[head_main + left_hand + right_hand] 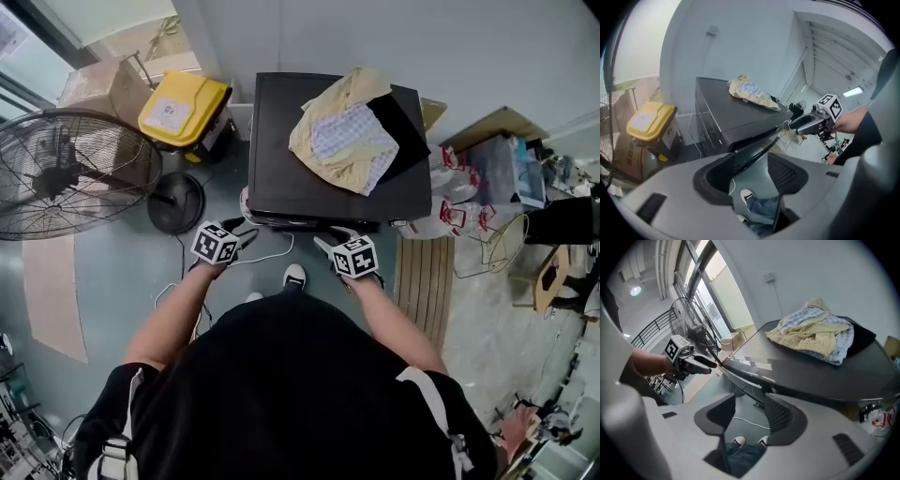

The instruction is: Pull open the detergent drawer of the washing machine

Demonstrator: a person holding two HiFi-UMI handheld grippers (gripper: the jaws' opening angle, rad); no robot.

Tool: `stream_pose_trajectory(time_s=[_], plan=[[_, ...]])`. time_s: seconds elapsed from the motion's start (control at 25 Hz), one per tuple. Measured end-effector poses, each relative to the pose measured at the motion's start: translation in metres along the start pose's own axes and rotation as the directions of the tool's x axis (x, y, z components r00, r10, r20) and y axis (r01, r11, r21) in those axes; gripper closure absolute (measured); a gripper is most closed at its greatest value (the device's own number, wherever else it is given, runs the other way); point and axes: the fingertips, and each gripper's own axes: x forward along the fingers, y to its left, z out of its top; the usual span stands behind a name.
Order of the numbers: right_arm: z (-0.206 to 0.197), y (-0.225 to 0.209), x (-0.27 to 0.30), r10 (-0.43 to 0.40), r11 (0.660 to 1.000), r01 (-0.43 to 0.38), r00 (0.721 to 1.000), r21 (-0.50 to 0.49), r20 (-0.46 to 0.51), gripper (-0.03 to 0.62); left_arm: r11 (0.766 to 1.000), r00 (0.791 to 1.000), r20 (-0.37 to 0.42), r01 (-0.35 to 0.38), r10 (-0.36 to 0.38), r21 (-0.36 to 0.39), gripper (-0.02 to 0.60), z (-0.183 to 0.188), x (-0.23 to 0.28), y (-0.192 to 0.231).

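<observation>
Black washing machine [281, 150] stands against the far wall, a heap of clothes [345, 141] on its lid. Left gripper [751, 174] and right gripper [746, 414] hang at its near front edge, both with fingers spread open and empty; the detergent drawer on the front can't be made out

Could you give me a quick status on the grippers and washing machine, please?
Left gripper, right gripper: jaws open, empty. Washing machine ahead, drawer not gripped. Clothes on top.
</observation>
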Motion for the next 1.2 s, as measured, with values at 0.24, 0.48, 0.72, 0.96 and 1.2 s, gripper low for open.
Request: stream_pose_trajectory(time_s=[0.24, 0.48, 0.72, 0.96, 1.2], plan=[[-0.010, -0.007, 0.018, 0.008, 1.000, -0.008, 0.999, -0.016, -0.034, 0.395, 1.000, 0.999, -0.031, -0.012, 0.011, -0.021, 0.356, -0.014, 0.018, 0.011], [-0.010, -0.010, 0.035, 0.012, 0.998, -0.014, 0.999, -0.055, -0.050, 0.404, 0.999, 0.999, -0.028, -0.041, 0.040, -0.008, 0.381, -0.013, 0.029, 0.022], [-0.013, -0.009, 0.047, 0.014, 0.998, -0.018, 0.998, -0.056, -0.066, 0.407, 0.999, 0.999, -0.033, -0.038, 0.038, 0.000, 0.402, -0.012, 0.036, 0.023], [-0.010, -0.012, 0.054, 0.010, 1.000, -0.011, 0.999, -0.024, -0.035, 0.418, 1.000, 0.999, -0.036, -0.027, 0.027, 0.007, 0.420, -0.009, 0.044, 0.021], [-0.008, -0.016, 0.059, -0.015, 1.000, 0.015, 1.000, -0.021, -0.015, 0.428, 0.999, 0.999, -0.031, -0.037, 0.037, 0.005, 0.442, -0.009, 0.046, 0.024]])
